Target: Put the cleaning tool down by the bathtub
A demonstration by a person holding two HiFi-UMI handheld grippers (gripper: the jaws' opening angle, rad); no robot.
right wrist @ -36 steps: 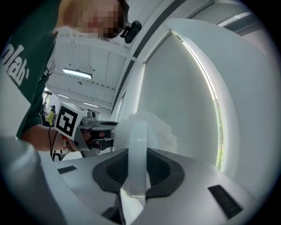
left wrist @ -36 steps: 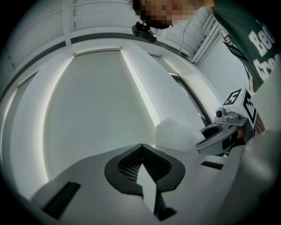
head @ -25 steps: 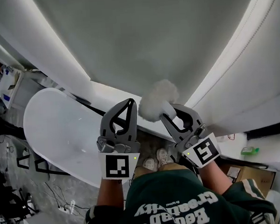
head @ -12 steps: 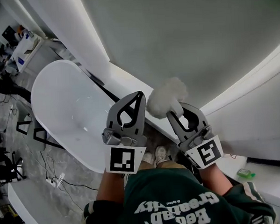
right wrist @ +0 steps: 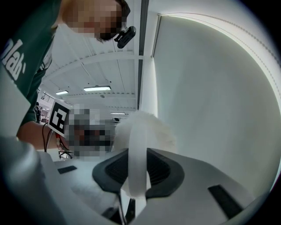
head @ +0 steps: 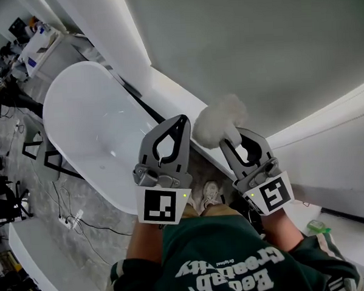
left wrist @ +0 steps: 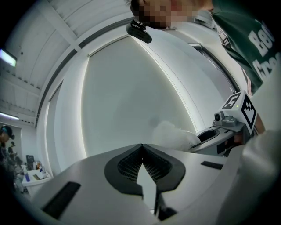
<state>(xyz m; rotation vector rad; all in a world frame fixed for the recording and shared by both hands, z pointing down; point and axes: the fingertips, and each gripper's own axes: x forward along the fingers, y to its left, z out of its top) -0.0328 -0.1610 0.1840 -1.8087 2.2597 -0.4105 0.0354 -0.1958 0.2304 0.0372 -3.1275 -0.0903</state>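
Note:
The cleaning tool is a white fluffy brush head point(head: 219, 123) on a flat white handle point(right wrist: 137, 165). My right gripper point(head: 241, 139) is shut on that handle, and the head sticks out past its tips towards the grey wall. My left gripper point(head: 179, 120) is beside it on the left, shut with nothing between its pads. The white bathtub point(head: 83, 116) lies below and to the left of both grippers. In the left gripper view the closed jaw tips point(left wrist: 142, 147) point at the wall, with the brush head point(left wrist: 171, 134) just to their right.
A white ledge point(head: 167, 91) runs along the lit wall behind the tub. The person's shoes point(head: 210, 194) stand on the grey floor below the grippers. Black tub stands point(head: 49, 161) and cables point(head: 70, 217) are at the left. A small green item point(head: 316, 227) lies at the right.
The head view has swung towards the tub, which shows more fully at the left. Both grippers keep their poses side by side, and the right one still holds the tool.

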